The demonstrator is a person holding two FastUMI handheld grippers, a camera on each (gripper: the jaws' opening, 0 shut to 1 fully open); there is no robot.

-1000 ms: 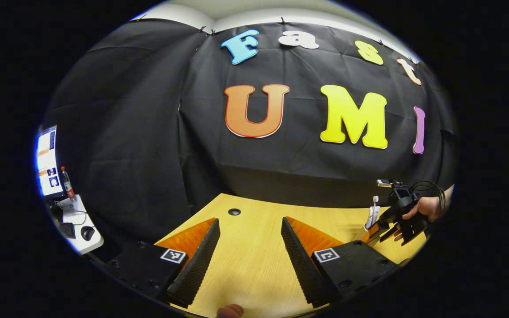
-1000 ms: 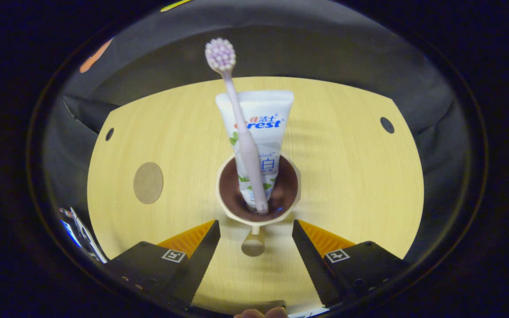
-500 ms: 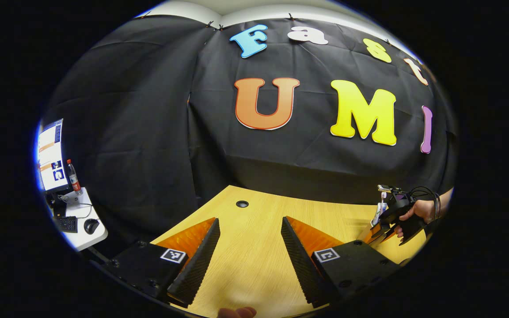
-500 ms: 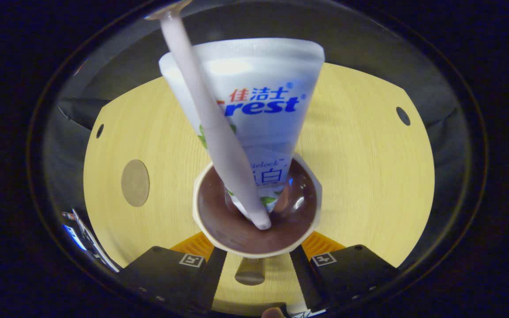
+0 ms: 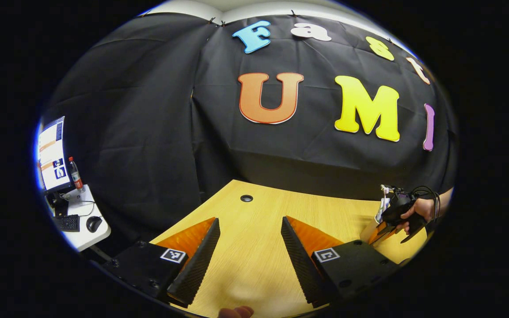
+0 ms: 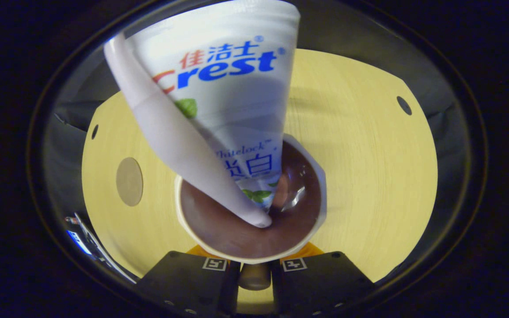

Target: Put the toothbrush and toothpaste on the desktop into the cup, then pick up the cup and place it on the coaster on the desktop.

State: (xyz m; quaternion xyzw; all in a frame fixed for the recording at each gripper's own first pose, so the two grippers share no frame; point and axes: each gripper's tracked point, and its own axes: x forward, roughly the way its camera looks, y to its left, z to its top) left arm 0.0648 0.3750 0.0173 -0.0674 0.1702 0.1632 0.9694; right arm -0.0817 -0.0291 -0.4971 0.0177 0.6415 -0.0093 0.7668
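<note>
In the right gripper view, the right gripper [image 6: 254,276] has its fingers drawn close on the small handle [image 6: 254,277] of the cream cup with a brown inside [image 6: 307,176]; the cup's rim hides the fingertips, so actual contact is hard to confirm. Standing in the cup just ahead, the pale pink toothbrush [image 6: 170,137] and the white toothpaste tube [image 6: 232,101] are cut off at the top. Farther left lies the round tan coaster [image 6: 129,181]. In the left gripper view, the left gripper [image 5: 250,260] is spread wide and empty over the light wooden desktop [image 5: 254,229].
</note>
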